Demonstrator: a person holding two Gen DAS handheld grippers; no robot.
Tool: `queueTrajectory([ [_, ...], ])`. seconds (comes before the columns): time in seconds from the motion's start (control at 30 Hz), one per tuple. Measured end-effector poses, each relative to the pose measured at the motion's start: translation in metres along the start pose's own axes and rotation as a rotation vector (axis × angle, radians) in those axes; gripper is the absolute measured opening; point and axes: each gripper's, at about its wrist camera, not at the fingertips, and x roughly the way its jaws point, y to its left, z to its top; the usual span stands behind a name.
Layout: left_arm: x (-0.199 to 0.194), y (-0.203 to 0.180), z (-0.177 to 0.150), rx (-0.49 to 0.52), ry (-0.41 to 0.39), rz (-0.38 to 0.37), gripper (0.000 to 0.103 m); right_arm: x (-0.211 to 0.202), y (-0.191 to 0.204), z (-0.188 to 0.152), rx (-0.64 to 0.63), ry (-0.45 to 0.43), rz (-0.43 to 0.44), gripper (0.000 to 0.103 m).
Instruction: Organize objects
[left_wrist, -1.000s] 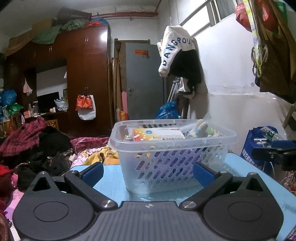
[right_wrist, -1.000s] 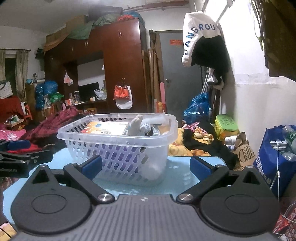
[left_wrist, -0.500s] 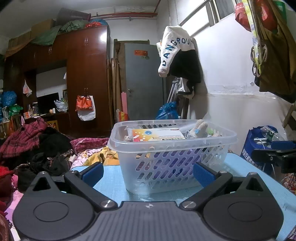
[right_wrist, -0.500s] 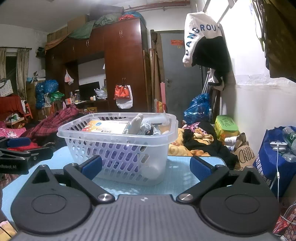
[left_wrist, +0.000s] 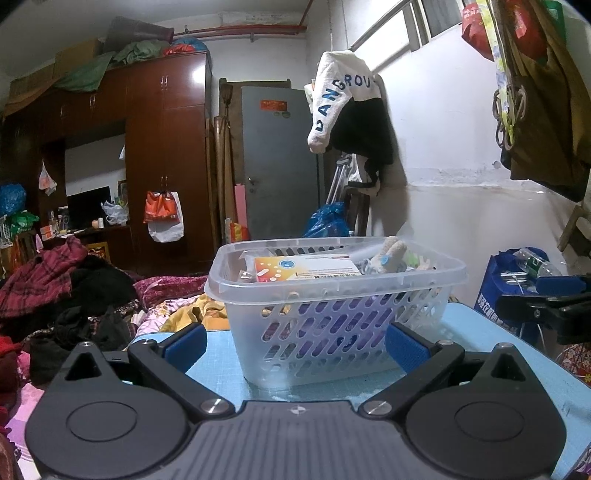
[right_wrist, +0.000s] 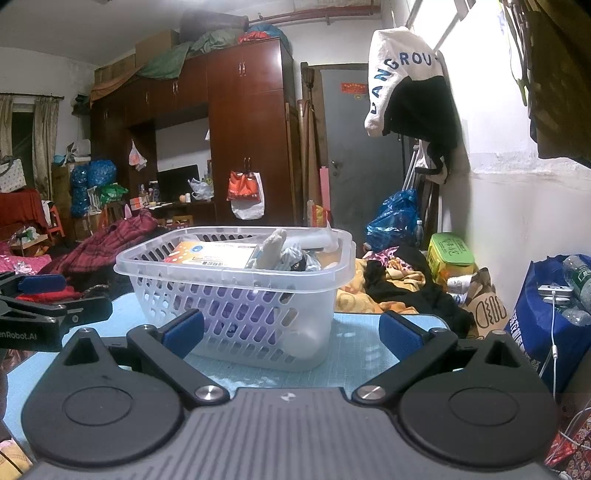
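The basket (left_wrist: 334, 302), already filled with a box (left_wrist: 306, 268) and soft items, is seen mid-table (left_wrist: 491, 334). Both the left claw (left_wrist: 295, 341) and right claw (right_wrist: 291, 330) are spread wide, empty. Sorting is judged finished or pausing; any next grasp calls for approaching the rim.

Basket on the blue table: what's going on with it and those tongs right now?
Left tongs open, empty. Right tongs open, empty. Basket upright on blue table, already loaded with a box and soft items. Nothing between tongs and basket.
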Motion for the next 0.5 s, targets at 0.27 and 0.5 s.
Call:
queueTrajectory([
  [0.27, 0.0011, -0.0009, 0.0, 0.002, 0.006, 0.003, 0.103, -0.0001, -0.0011, -0.0002, 0.001, 0.0, -0.001, 0.103],
  [0.5, 0.0017, -0.0025, -0.0012, 0.008, 0.003, -0.002, 0.103, 0.0003, -0.0011, -0.0003, 0.0, 0.002, -0.001, 0.103],
])
